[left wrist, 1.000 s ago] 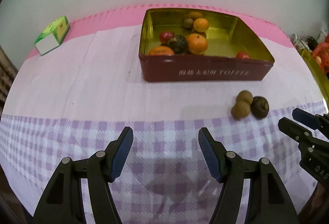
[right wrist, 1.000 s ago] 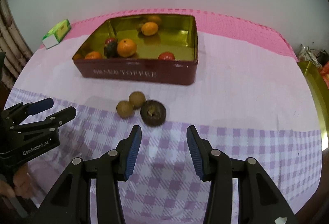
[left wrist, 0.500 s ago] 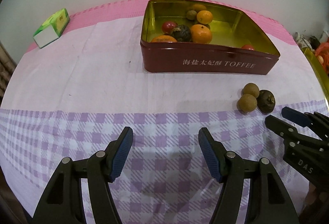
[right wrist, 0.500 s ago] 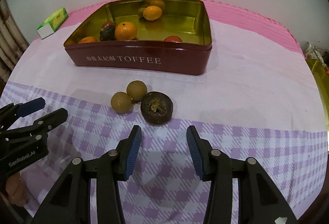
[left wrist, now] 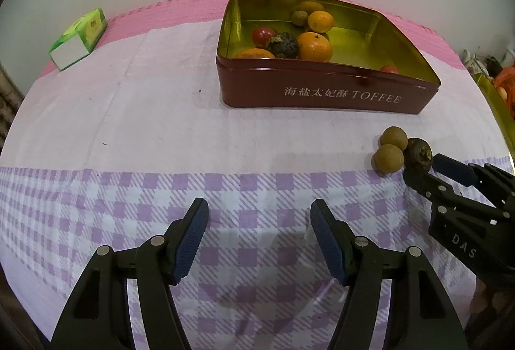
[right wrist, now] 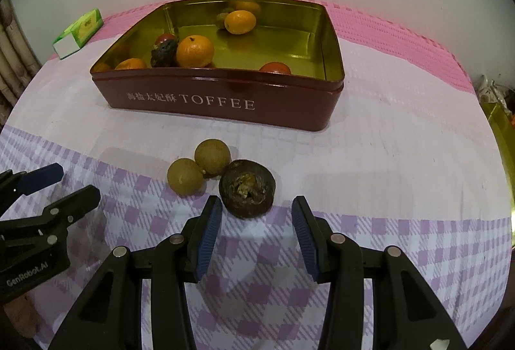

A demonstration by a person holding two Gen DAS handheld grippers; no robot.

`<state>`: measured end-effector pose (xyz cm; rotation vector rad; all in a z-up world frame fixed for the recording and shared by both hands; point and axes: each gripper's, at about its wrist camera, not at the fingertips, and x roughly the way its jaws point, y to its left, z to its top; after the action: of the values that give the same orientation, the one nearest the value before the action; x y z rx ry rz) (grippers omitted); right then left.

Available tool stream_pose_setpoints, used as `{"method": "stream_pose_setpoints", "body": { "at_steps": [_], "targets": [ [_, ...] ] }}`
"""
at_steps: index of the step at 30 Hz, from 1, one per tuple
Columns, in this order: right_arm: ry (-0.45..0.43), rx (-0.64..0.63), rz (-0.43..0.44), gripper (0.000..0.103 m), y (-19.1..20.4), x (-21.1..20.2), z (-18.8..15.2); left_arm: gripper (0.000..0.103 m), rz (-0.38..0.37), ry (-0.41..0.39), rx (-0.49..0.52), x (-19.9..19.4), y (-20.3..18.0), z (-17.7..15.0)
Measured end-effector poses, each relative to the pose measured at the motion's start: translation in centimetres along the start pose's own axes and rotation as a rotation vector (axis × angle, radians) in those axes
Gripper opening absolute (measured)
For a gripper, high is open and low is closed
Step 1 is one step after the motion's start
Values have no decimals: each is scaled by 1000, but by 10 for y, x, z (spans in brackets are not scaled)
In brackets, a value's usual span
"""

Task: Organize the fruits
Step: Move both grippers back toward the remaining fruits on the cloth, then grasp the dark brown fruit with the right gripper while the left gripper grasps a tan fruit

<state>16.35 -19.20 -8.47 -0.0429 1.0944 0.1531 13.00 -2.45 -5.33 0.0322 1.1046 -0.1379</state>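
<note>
Right wrist view: your right tool (right wrist: 257, 208) hangs open, empty, just short of the dark shrivelled fruit (right wrist: 247, 188) lying on the desk (right wrist: 402, 157) beside two brown longans (right wrist: 212, 156). Your left tool (left wrist: 259, 215) is open, holding nothing.

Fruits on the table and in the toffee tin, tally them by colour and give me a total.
Orange citrus in the toffee tin: 3
Red fruits in the tin: 2
Tan-brown round fruits: 3
Dark shrivelled fruits: 2
Total: 10
</note>
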Motion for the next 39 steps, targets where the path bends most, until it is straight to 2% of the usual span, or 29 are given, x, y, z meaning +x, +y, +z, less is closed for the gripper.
{"method": "stream_pose_setpoints", "body": {
  "at_steps": [4, 12, 24, 39],
  "targets": [
    [-4, -3, 1, 42, 0, -1, 0, 67, -1, 1, 1, 1, -1, 0],
    [-19, -24, -4, 31, 5, -1, 0, 67, -3, 7, 9, 3, -4, 0],
    [-22, -13, 1, 30, 0, -4, -4, 67, -12, 5, 29, 1, -11, 1],
    [-14, 38, -24, 30, -27, -9, -16, 67, -43, 6, 87, 2, -35, 4]
  ]
}}
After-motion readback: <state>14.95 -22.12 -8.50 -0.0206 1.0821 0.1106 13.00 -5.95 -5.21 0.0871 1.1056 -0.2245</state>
